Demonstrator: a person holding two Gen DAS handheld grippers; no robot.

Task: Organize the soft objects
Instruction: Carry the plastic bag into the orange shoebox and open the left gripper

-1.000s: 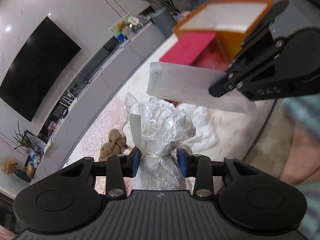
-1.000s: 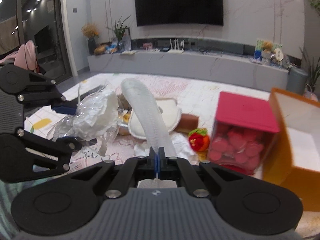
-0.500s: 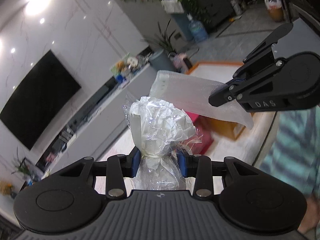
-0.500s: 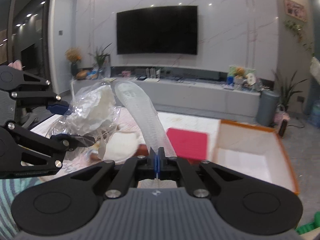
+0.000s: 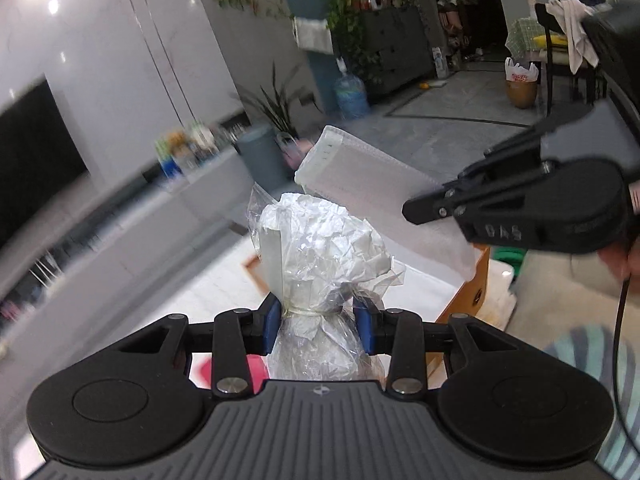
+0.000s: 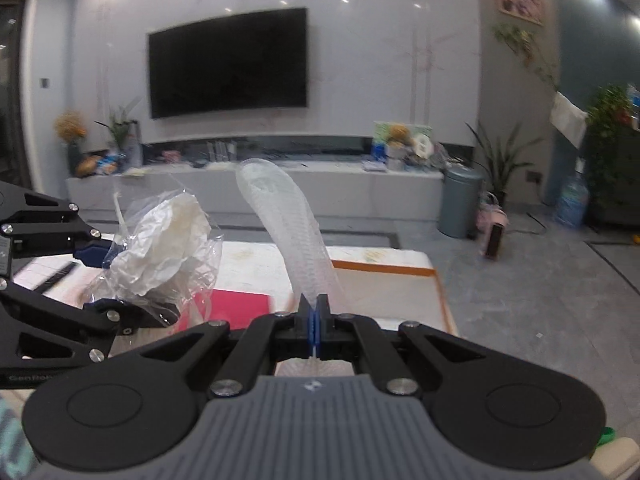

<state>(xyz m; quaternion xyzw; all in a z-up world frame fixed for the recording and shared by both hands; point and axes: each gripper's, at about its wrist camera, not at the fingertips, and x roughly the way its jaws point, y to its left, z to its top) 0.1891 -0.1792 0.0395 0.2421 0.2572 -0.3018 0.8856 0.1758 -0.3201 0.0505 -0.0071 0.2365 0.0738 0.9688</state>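
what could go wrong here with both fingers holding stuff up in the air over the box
1. The left gripper pinches the plastic-wrapped bundle only at its tied neck; the slick film could slip out.
2. The right gripper clamps just the end of the white mesh sleeve, which stands long and floppy, so it might swing into the bundle close beside it.
3. Either item could miss the orange box if released from up here.

My right gripper (image 5: 412,212), seen from left wrist: raised letters on side, upside down, roughly "DAS". My left gripper (image 6: 94,276), seen from right wrist: "GenRob…" on lower arm, cut off. White bag (image 5: 520,74) far back: red print, unreadable.
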